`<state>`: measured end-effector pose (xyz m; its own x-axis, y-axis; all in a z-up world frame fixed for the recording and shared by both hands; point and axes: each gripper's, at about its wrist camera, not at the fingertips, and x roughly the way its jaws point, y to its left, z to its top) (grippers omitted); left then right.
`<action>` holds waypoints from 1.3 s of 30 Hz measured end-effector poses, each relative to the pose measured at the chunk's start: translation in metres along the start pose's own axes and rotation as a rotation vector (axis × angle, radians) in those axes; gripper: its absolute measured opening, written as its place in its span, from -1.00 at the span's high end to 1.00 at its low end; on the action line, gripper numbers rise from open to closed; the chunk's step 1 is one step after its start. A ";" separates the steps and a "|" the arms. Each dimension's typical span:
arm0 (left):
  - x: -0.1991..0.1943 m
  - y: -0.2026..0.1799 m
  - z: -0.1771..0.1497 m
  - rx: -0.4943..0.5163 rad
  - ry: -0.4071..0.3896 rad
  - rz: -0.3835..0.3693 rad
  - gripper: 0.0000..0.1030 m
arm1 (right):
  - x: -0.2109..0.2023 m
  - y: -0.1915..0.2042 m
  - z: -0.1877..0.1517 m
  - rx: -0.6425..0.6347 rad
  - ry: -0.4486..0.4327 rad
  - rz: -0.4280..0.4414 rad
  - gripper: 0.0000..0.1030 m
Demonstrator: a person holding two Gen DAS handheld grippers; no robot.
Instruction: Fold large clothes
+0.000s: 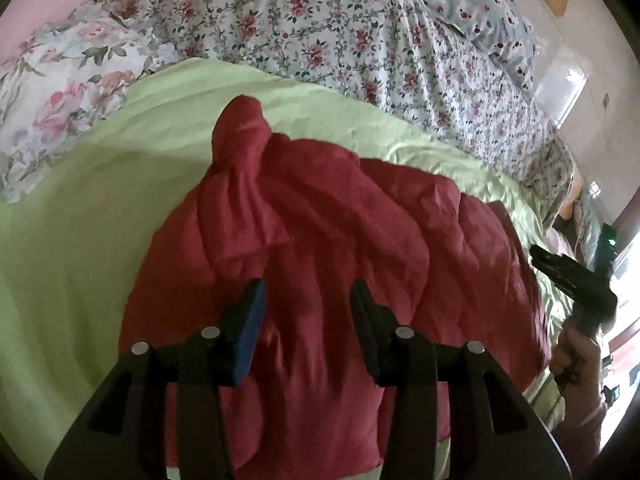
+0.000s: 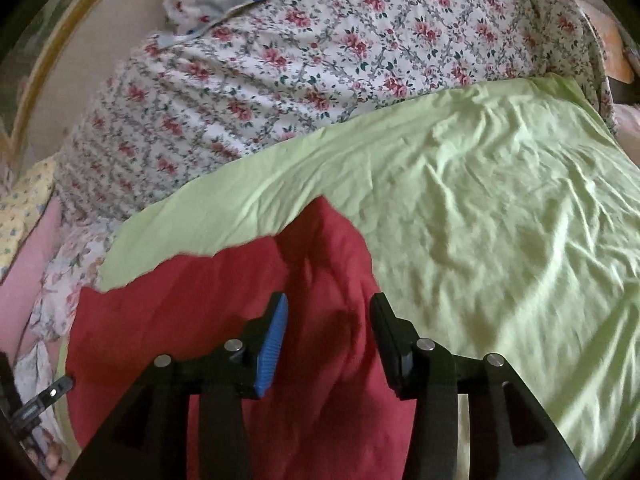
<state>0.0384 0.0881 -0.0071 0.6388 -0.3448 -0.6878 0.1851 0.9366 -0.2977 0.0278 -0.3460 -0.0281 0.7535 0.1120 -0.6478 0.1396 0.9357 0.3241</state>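
Red padded garment [image 1: 320, 240] lies bunched on the green sheet [image 1: 100, 200] covering the bed. Left hand-held gripper [image 1: 306, 304] hovers over its middle, jaws spread wide, holding nothing; a twisted sleeve-like end [image 1: 240, 128] points to 11 o'clock. Right hand-held gripper [image 2: 328, 320] is likewise wide open and empty, above the garment's edge, bare sheet toward 2 o'clock. Long axis seems to run left-right between the grippers; left sits nearer the bulk.
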 end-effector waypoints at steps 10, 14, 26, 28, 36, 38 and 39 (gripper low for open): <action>-0.025 0.003 -0.024 0.010 -0.017 -0.010 0.21 | -0.056 0.023 -0.066 -0.101 0.030 0.009 -0.07; -0.031 0.000 -0.036 0.024 -0.014 -0.012 0.10 | -0.065 0.031 -0.088 -0.114 0.046 0.021 -0.10; -0.034 -0.016 -0.064 0.063 -0.016 0.014 -0.22 | -0.077 0.066 -0.123 -0.194 0.018 0.043 -0.10; -0.029 -0.022 -0.067 0.091 -0.010 0.049 -0.25 | -0.075 0.075 -0.127 -0.215 0.020 0.062 -0.10; 0.001 -0.037 -0.068 0.164 0.046 0.142 -0.48 | -0.053 0.130 -0.127 -0.382 0.033 0.083 -0.32; 0.004 -0.037 -0.067 0.167 0.054 0.147 -0.49 | -0.041 0.136 -0.123 -0.409 0.047 0.064 -0.32; 0.005 -0.037 -0.067 0.168 0.055 0.148 -0.50 | -0.038 0.137 -0.123 -0.419 0.048 0.048 -0.32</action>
<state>-0.0154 0.0473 -0.0443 0.6276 -0.2017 -0.7520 0.2168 0.9729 -0.0801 -0.0601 -0.1812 -0.0440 0.7209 0.1650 -0.6731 -0.1755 0.9831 0.0530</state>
